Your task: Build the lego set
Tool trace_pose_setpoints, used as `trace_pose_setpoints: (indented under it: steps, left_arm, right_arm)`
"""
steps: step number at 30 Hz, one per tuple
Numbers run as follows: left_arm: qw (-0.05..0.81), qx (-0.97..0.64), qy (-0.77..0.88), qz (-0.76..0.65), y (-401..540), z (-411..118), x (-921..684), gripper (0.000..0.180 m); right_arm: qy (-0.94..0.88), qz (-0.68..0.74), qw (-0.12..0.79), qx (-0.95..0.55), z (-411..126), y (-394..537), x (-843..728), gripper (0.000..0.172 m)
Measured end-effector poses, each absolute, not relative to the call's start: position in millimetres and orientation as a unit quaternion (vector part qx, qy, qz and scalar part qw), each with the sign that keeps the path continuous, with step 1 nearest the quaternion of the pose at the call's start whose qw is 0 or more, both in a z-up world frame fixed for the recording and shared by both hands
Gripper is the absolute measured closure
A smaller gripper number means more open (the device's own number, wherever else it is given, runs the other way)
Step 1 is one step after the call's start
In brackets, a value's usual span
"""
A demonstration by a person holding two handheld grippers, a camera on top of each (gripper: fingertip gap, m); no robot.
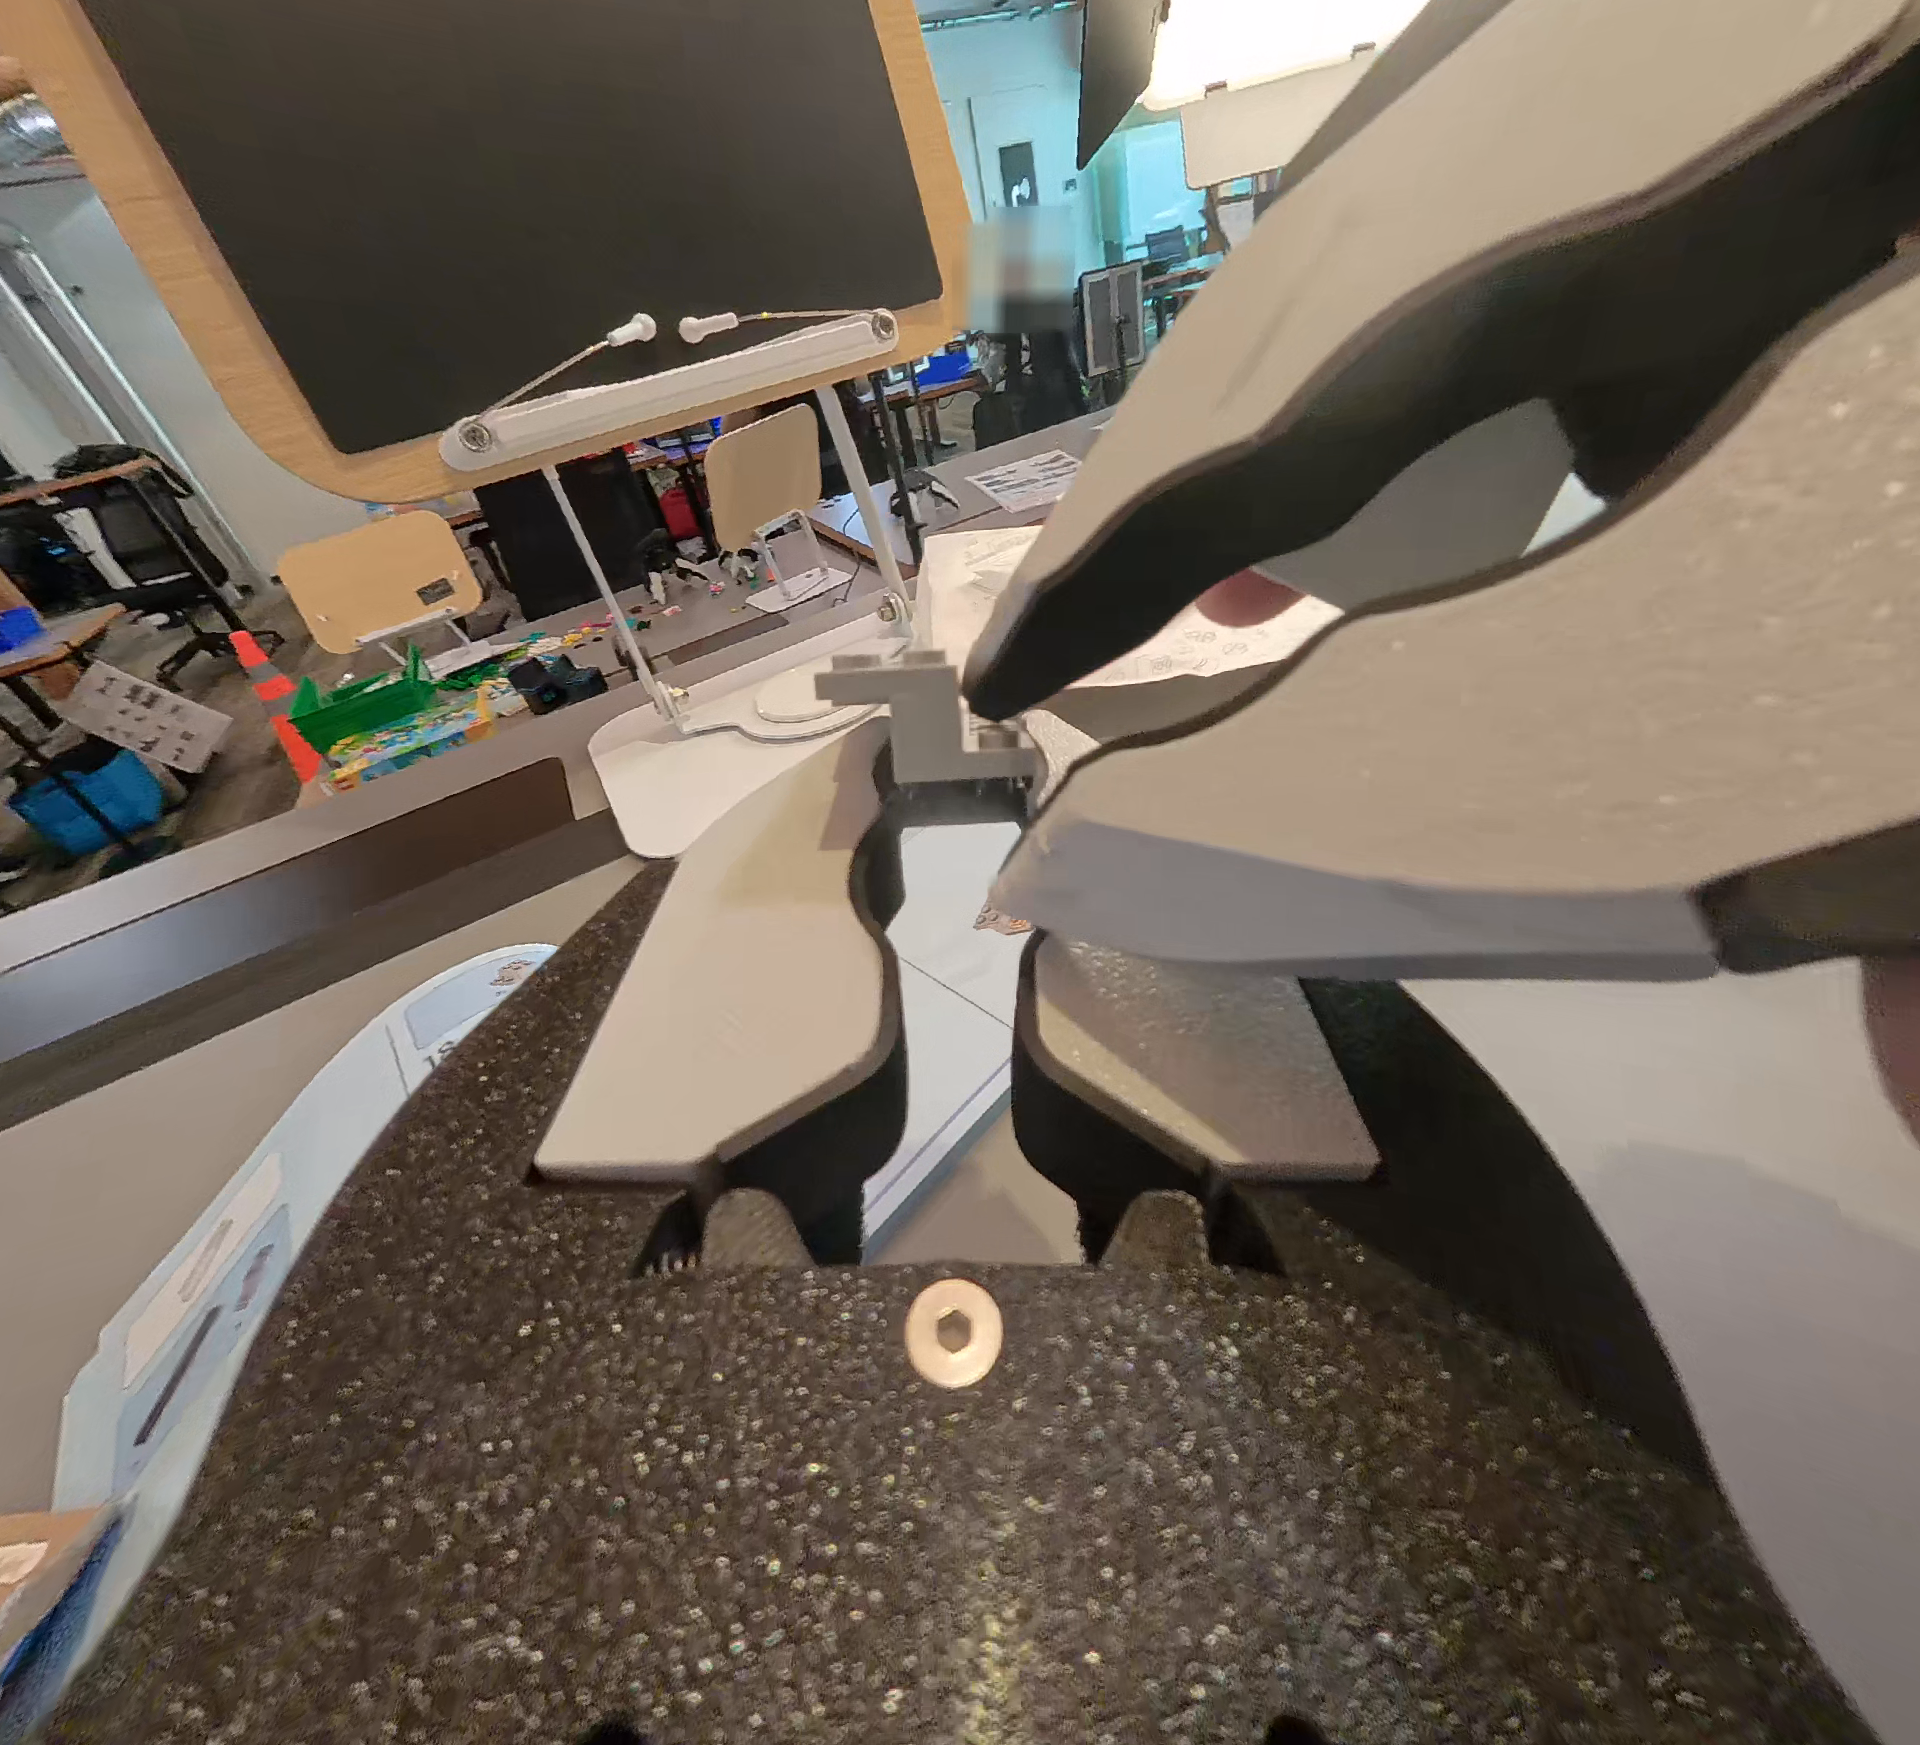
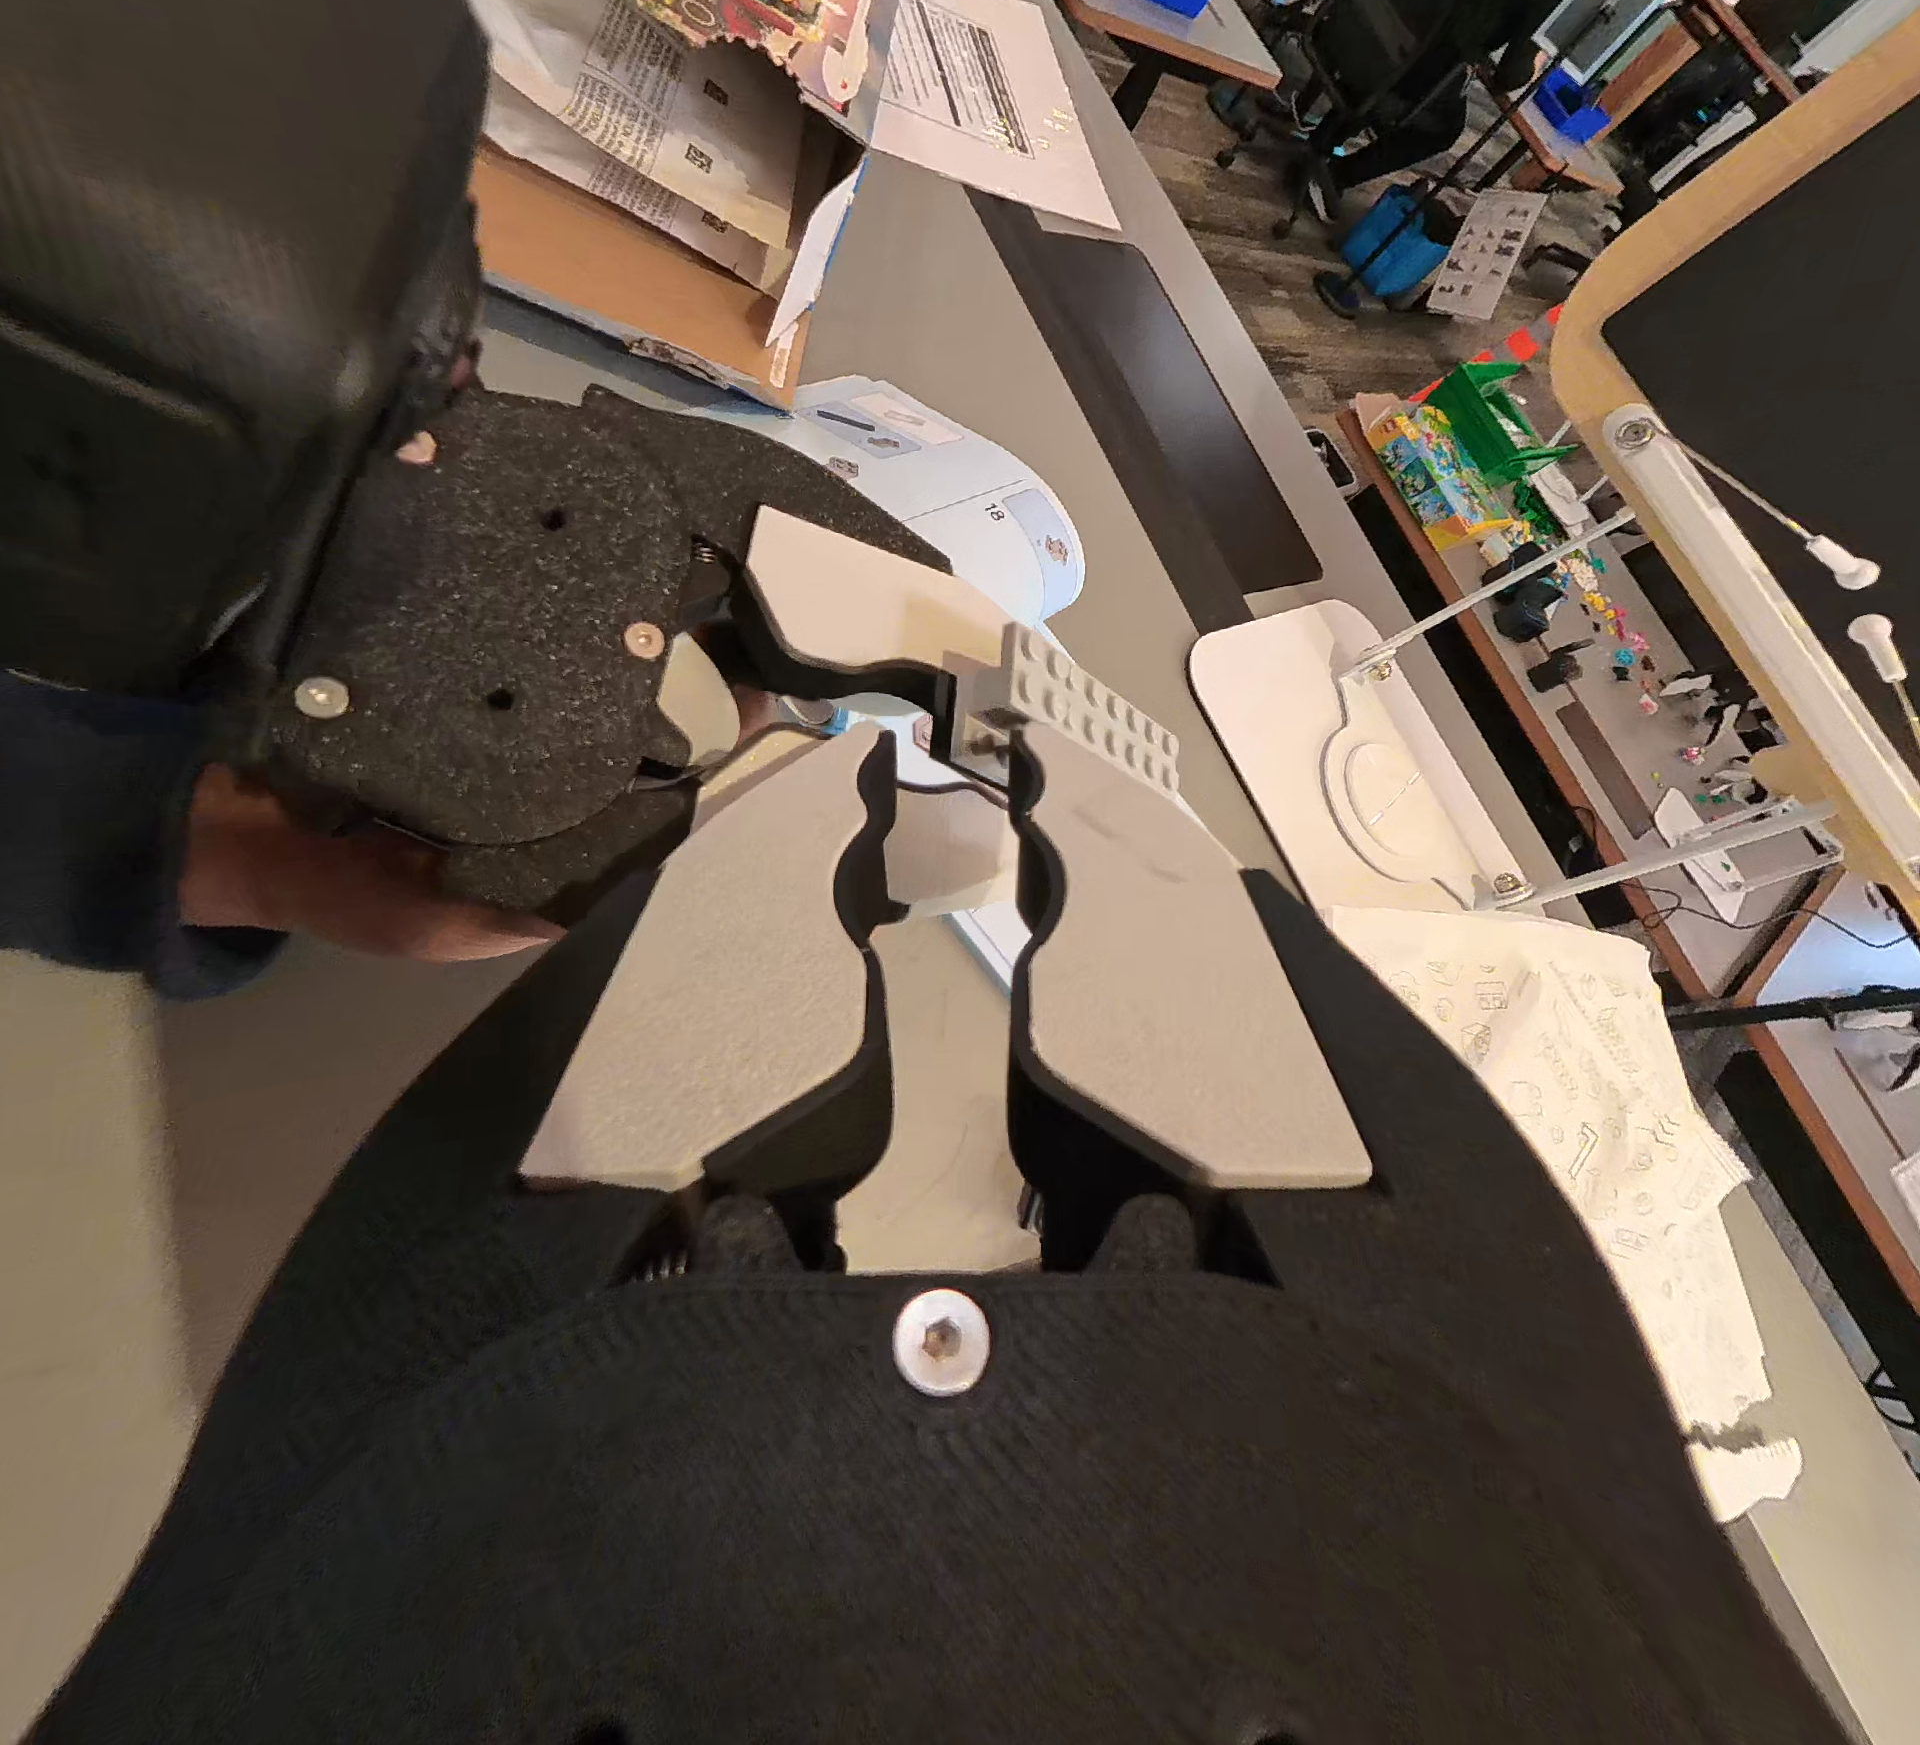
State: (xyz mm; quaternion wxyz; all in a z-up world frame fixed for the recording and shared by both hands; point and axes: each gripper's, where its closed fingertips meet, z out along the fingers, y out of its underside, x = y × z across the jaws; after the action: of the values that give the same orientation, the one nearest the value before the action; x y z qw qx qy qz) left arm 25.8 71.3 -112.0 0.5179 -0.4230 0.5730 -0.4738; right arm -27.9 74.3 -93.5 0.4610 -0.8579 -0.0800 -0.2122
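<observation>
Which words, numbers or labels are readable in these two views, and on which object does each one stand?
I do not copy out writing; these things bear it:
Open light-blue instruction booklet: a legible page number.
Torn toy box: a logo and dense print, too small to read.
White printed sheet: lines too blurred to read.

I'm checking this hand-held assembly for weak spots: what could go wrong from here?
1. The left claw holds the grey brick assembly only at its fingertips, so a sideways push from the right claw might twist it loose.
2. The long grey studded plate overhangs well past the grip, so leverage could pop it off.
3. Held above the grey table, loosened pieces could drop.
</observation>
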Motion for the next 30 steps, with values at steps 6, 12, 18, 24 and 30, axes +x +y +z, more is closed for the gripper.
trace_pose_setpoints:
  steps: [6, 12, 18, 24, 30]
  left_arm:
    - [0.538, -0.415, 0.582, -0.448, 72.5, -112.7, 25.7, 0.164]
    - [0.544, -0.411, 0.585, -0.440, 72.4, -111.8, 24.8, 0.164]
    - [0.553, -0.407, 0.587, -0.429, 73.7, -111.2, 24.4, 0.163]
    - [0.564, -0.397, 0.594, -0.415, 73.7, -110.8, 23.8, 0.163]
    - [0.561, -0.395, 0.602, -0.410, 70.8, -114.1, 24.4, 0.163]
  right_arm:
    - [-0.081, -0.217, 0.456, -0.859, -95.2, 74.3, -27.1, 0.153]
    - [-0.093, -0.235, 0.448, -0.858, -95.1, 73.3, -26.0, 0.157]
    - [-0.105, -0.245, 0.446, -0.854, -94.6, 73.6, -26.3, 0.158]
    - [-0.112, -0.236, 0.447, -0.856, -94.3, 72.3, -26.4, 0.158]
    - [-0.118, -0.223, 0.443, -0.860, -97.2, 69.8, -25.3, 0.159]
